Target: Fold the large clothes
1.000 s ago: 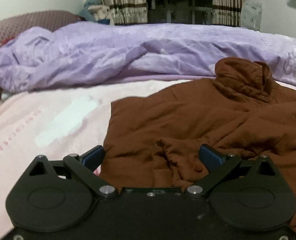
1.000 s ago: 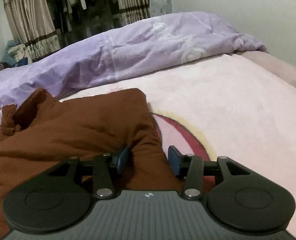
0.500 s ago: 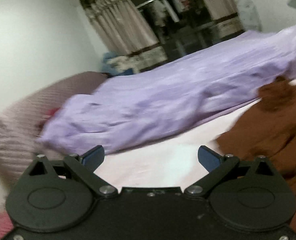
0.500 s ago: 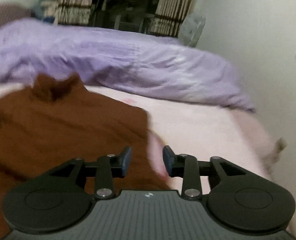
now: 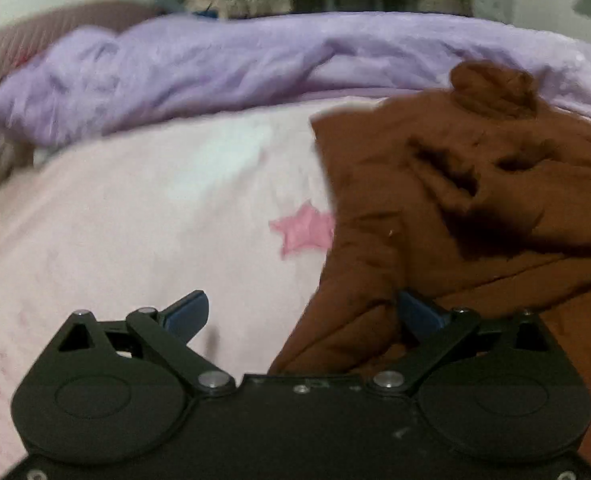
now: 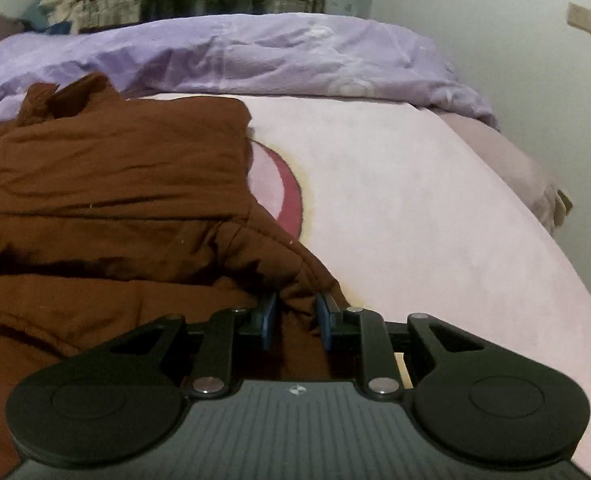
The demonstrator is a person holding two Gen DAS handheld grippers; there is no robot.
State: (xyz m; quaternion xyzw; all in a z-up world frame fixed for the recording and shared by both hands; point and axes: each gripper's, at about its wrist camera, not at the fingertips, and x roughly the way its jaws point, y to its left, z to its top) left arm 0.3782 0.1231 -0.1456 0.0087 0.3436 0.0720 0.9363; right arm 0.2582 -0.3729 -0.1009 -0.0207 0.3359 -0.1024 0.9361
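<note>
the brown padded jacket point(image 6: 107, 184) lies crumpled on the pink blanket point(image 6: 415, 208) of a bed, its collar point(image 5: 491, 88) bunched up at the far end against the rumpled lilac duvet point(image 6: 255, 52); it takes up the middle of the bed, with bare blanket showing on both sides; a pink star print point(image 5: 301, 230) sits just beside its left edge, and a dark red ring print point(image 6: 291, 192) peeks out from under its right edge.

the right gripper point(image 6: 294, 320) has its blue pads drawn close together with a ridge of the jacket's near right hem between them, so it is pinching the fabric; that hold is likely there to lift or carry this corner over for a fold.

the left gripper point(image 5: 301, 312) stands spread wide; its left fingertip point(image 5: 187, 312) hangs over bare blanket while the other is partly hidden behind the jacket's near left edge, with cloth lying in the gap but not clamped; the spread looks set to straddle that edge so a closing squeeze would catch it.

judging by the heaped sleeves and deep creases, the folding seems at an early stage; the thick quilted cloth will probably bulge and slip unless both corners are gripped well in; the left view is blurred, so finer detail there cannot be told.
</note>
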